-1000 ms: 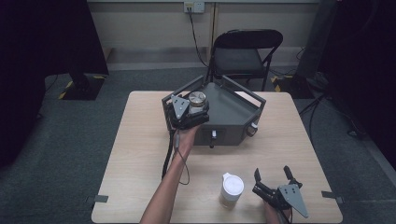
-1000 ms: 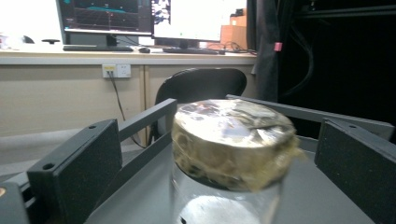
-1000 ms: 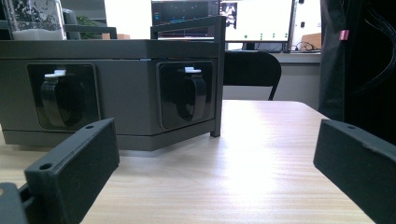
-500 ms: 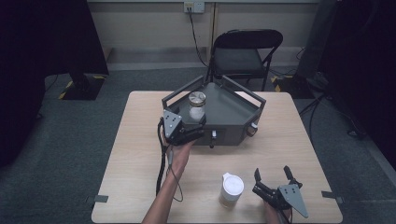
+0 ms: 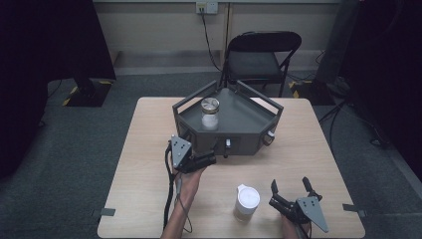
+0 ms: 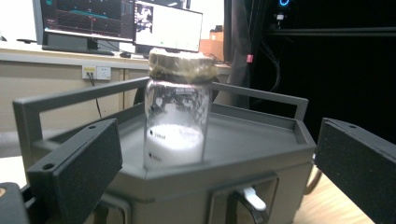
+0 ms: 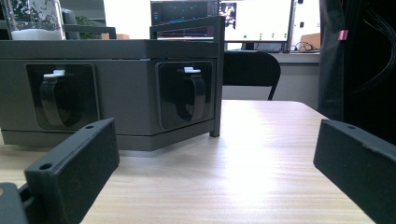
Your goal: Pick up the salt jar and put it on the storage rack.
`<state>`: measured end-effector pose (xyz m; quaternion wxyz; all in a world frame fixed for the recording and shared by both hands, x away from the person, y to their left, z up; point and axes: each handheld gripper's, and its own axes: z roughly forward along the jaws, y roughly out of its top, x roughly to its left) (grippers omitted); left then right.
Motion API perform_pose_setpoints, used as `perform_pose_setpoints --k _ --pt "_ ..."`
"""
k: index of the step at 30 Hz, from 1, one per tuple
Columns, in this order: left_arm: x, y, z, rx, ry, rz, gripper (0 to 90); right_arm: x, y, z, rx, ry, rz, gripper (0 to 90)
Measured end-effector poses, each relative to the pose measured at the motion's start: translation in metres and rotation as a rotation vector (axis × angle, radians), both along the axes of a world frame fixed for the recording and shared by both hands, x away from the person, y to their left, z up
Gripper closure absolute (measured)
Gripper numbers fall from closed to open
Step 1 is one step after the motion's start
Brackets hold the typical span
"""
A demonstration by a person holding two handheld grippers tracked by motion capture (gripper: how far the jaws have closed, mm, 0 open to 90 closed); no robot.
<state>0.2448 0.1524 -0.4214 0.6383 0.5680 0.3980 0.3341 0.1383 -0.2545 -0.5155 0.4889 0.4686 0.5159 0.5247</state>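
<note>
Hovering just left of centre in the high view, the left claw point(image 5: 208, 160) has its jaws spread wide and holds nothing, pointing at the front wall of a grey tray box point(image 5: 249, 130). Inside that box, toward its left side, stands a glass jar point(image 5: 209, 113) with white powder and a metal lid. At lower right, the right claw point(image 5: 292, 189) is wide too, empty, beside a white lidded cup point(image 5: 247, 200) on the tabletop point(image 5: 144, 149).
</note>
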Motion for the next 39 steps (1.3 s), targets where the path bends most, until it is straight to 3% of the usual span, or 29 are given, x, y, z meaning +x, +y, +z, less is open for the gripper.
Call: perform_pose_setpoints --k 8,10,14,19,21,22,29,31,39 --pt "-0.018 0.009 -0.018 -0.020 0.022 0.039 0.1 0.000 0.000 0.000 0.000 0.000 0.000 0.0" --pt "-0.024 0.011 -0.022 0.008 0.024 0.050 0.1 0.000 0.000 0.000 0.000 0.000 0.000 0.0" --pt "-0.037 0.015 -0.038 -0.006 0.028 0.067 0.1 0.000 0.000 0.000 0.000 0.000 0.000 0.0" --pt "-0.053 0.013 -0.049 0.045 0.027 0.101 0.1 0.000 0.000 0.000 0.000 0.000 0.000 0.0" --pt "-0.061 0.006 -0.054 0.094 -0.004 0.126 0.1 0.000 0.000 0.000 0.000 0.000 0.000 0.0" --pt "-0.064 0.005 -0.058 0.089 -0.015 0.132 0.1 0.000 0.000 0.000 0.000 0.000 0.000 0.0" --pt "-0.068 0.012 -0.074 0.041 0.015 0.115 0.1 0.000 0.000 0.000 0.000 0.000 -0.003 0.0" --pt "-0.066 0.010 -0.074 0.068 0.020 0.117 0.1 0.000 0.000 0.000 0.000 0.000 -0.003 0.0" --pt "-0.068 0.008 -0.081 0.085 0.015 0.131 0.1 0.000 0.001 0.000 0.000 0.000 -0.006 0.0"
